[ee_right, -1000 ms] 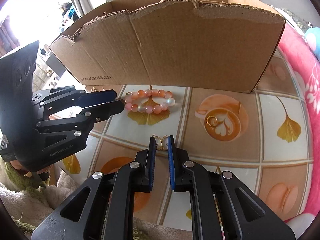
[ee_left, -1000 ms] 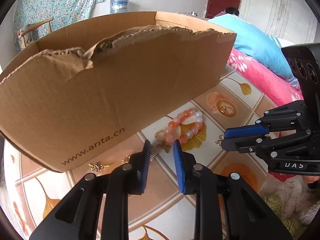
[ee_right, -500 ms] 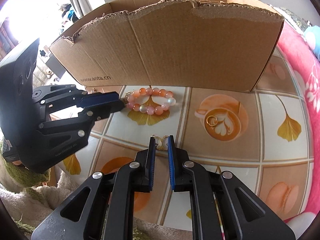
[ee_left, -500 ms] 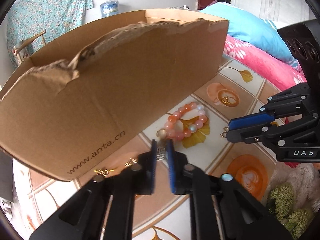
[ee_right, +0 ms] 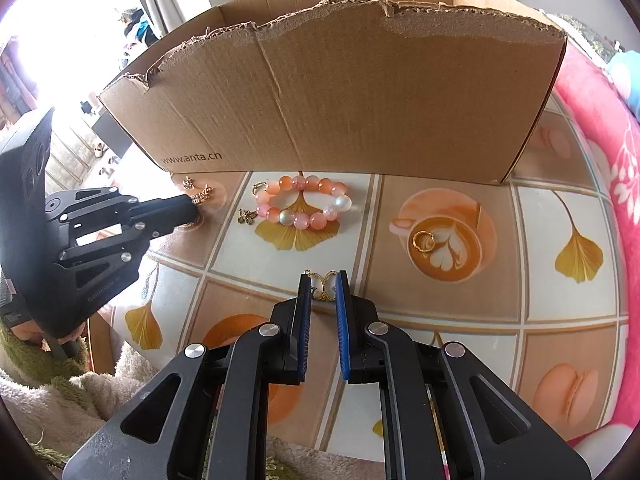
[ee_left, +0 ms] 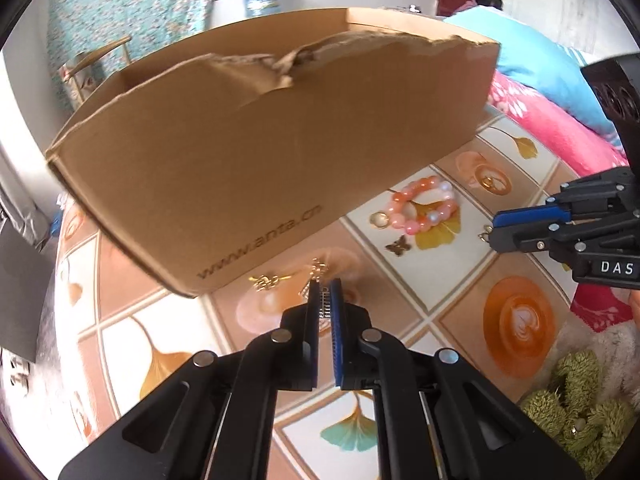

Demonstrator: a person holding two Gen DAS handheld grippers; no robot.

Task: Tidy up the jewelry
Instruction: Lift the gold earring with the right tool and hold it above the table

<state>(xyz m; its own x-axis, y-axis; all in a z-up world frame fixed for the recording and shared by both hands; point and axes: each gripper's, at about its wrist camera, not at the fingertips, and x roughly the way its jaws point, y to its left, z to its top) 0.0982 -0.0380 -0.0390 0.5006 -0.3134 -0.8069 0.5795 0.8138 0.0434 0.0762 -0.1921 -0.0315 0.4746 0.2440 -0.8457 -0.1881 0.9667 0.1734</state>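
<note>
My right gripper (ee_right: 323, 286) sits low over the tiled-print table cover (ee_right: 460, 312), blue pads a narrow gap apart w/ a small gold double-loop earring (ee_right: 323, 280) between them; can't tell if the pads actually bite it. My left gripper (ee_left: 325, 294) is nearly closed on a thin silver-and-gold chain piece (ee_left: 320, 280), w/ a small gold knot-shaped charm (ee_left: 266, 281) just beside it on the cover. Farther out: a bronze butterfly charm (ee_right: 247, 216), then the peach-and-pearl beaded bracelet (ee_right: 306, 203), and off to my right a gold ring (ee_right: 422, 241) on the latte print. Behind them all, the torn brown cardboard box (ee_right: 340, 100), presumably where the pieces go.

Risks as I judge them: the chain is slim & could slide out of the left pads on the lift. If the right grip is only edge-on, the earring may twist free. The box's ragged near wall stands tall, so a low carry could snag a dangling piece.
</note>
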